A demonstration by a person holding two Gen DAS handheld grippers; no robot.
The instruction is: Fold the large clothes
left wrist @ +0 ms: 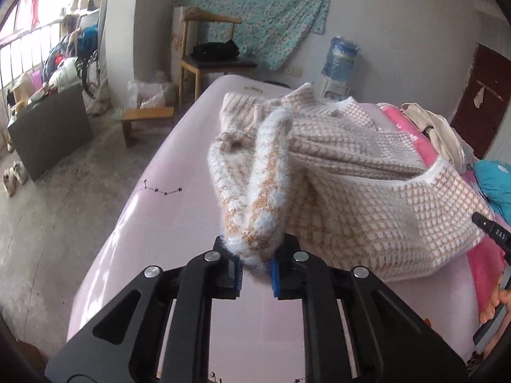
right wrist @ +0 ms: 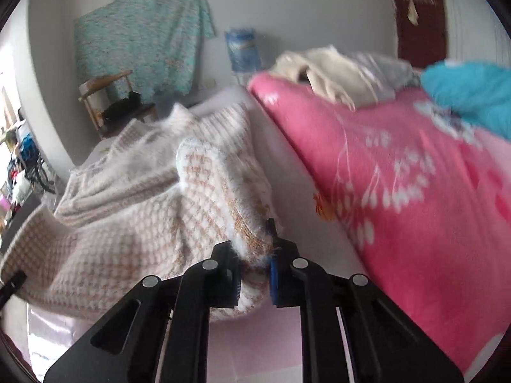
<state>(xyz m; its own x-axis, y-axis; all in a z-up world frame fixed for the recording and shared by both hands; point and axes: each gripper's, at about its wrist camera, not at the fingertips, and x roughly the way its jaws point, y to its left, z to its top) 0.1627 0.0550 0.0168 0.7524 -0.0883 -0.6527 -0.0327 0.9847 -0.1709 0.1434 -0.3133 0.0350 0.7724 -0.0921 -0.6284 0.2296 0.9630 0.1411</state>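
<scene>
A fuzzy beige-and-white checked sweater (left wrist: pixel 367 172) lies partly lifted over a pale pink bed sheet (left wrist: pixel 179 223). My left gripper (left wrist: pixel 254 266) is shut on a fold of the sweater's edge and holds it above the sheet. My right gripper (right wrist: pixel 254 274) is shut on another edge of the same sweater (right wrist: pixel 134 223), with the cloth bunched between its blue pads. The right gripper's tip also shows at the right edge of the left wrist view (left wrist: pixel 491 229). The sweater sags between the two grippers.
A pink flowered blanket (right wrist: pixel 415 185) lies along the right side of the bed, with a cream garment (right wrist: pixel 332 70) and a turquoise cloth (right wrist: pixel 469 89) on it. A wooden chair (left wrist: pixel 210 57) and a small stool (left wrist: pixel 147 118) stand beyond the bed's left edge.
</scene>
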